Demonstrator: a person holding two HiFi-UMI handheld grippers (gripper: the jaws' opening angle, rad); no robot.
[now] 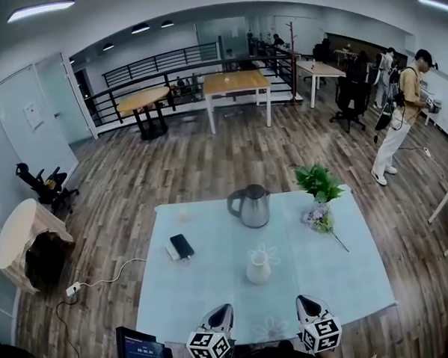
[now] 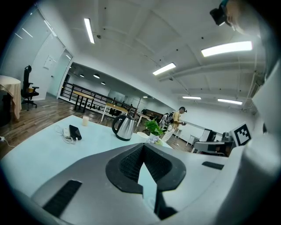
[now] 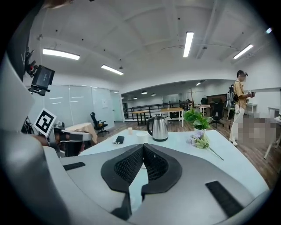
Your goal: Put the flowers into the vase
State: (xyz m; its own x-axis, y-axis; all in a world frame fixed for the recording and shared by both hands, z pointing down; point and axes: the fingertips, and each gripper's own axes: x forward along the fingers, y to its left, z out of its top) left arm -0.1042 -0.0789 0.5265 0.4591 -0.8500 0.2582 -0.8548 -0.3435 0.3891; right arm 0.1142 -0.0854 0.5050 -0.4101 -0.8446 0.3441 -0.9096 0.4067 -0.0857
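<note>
The left gripper (image 1: pixel 223 311) and the right gripper (image 1: pixel 304 302) sit side by side over the near edge of the table (image 1: pixel 357 280), each carrying its marker cube and pointing slightly downward toward the far edge. In the left gripper view the two ribbed pads meet at their tips, with nothing caught between them. The right gripper view shows the same: fingers pressed together and empty.

Straight ahead of them, roughly midway between the two and a little nearer than the table's centre, stands the small white vase (image 1: pixel 258 267), upright and empty. The flowers (image 1: pixel 319 219), a pale purple bunch, lie flat on the cloth toward the right edge, well apart from the vase, their thin stem trailing toward the near right corner. Just behind them, at the far right corner, is a green leafy plant (image 1: pixel 319 181).

A steel kettle (image 1: pixel 253 206) stands near the middle of the far edge, handle to the left. A black phone (image 1: pixel 182 245) rests on a white block toward the left edge, a cable running off that side. A small pale cup (image 1: pixel 184 212) sits near the far left corner. A person (image 1: pixel 404 113) stands on the wooden floor beyond the table.
</note>
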